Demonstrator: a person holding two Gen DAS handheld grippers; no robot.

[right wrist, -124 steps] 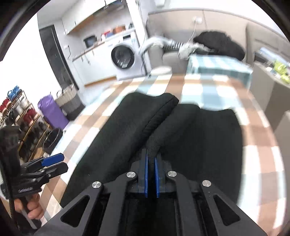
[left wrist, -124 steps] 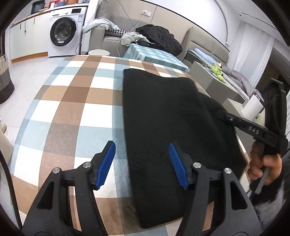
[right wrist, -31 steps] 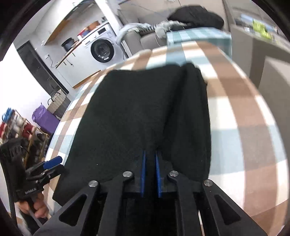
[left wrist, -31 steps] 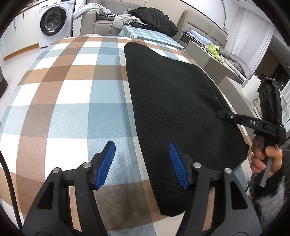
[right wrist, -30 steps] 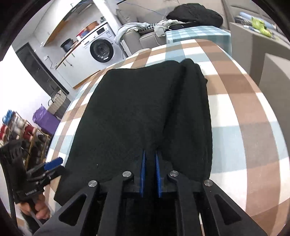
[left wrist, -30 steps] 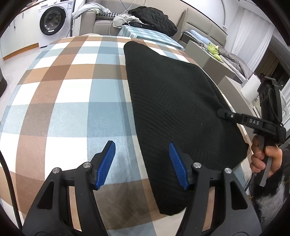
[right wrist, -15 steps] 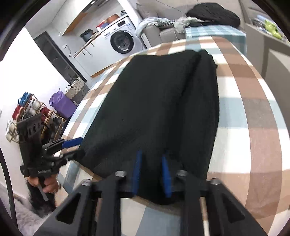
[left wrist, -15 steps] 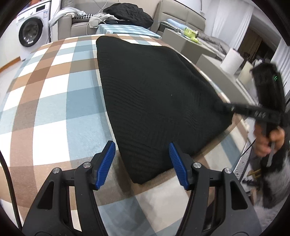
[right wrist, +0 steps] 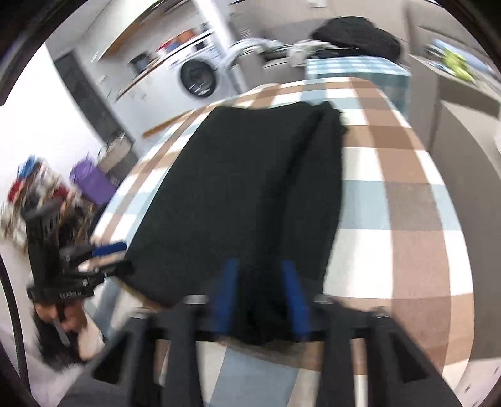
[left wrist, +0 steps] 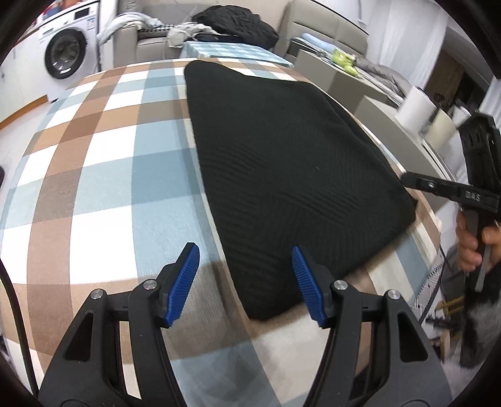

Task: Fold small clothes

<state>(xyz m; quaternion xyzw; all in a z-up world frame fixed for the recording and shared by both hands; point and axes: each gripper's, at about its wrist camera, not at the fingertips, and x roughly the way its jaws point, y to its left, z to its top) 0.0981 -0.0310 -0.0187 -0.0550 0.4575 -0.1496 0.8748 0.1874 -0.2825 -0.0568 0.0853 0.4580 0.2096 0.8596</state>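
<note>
I count one black knitted garment [left wrist: 281, 175], lying folded on one checked tablecloth [left wrist: 103, 175]. I hold two grippers: my left gripper [left wrist: 245, 281] near, my right gripper [right wrist: 260, 297] at the right, each with two blue pads. Far left stands one washing machine [left wrist: 64, 53]. On the far sofa lies one dark heap of clothes [left wrist: 238, 23]. Far right stands one white roll [left wrist: 415, 109].

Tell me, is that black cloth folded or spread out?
Folded: the black cloth shows a doubled layer along its right edge, flat on the checked table.
</note>
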